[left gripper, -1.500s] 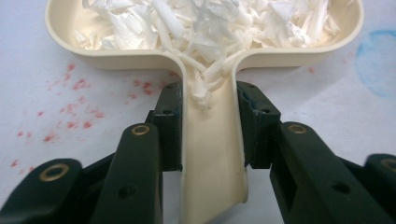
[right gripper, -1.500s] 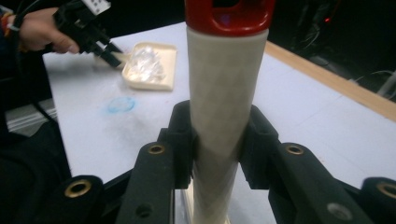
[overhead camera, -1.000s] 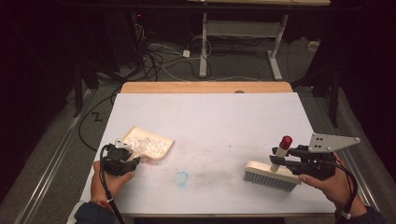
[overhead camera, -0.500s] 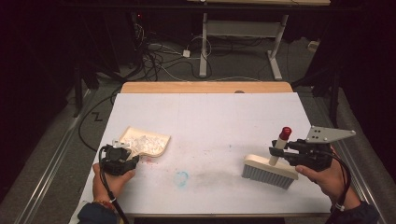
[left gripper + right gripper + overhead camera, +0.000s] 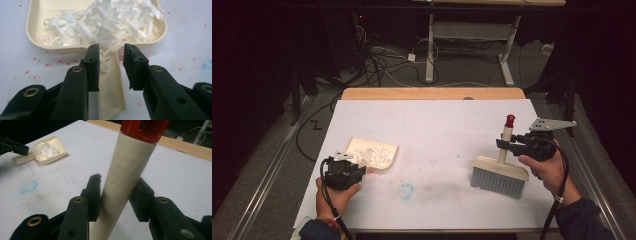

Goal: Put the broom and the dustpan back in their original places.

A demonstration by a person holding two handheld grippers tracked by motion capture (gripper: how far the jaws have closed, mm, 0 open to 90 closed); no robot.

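The left gripper (image 5: 354, 167) has its fingers closed on the dustpan (image 5: 371, 152) handle; the right gripper's (image 5: 507, 145) fingers, just loosening, clasp the brush (image 5: 500, 172) handle on the counter (image 5: 432, 130).

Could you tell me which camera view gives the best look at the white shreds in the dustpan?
The left gripper view: the shreds lie close up, individually distinct, heaped in the cream dustpan. The high view shows them as a small pale patch; the right gripper view shows a far-off glistening clump.
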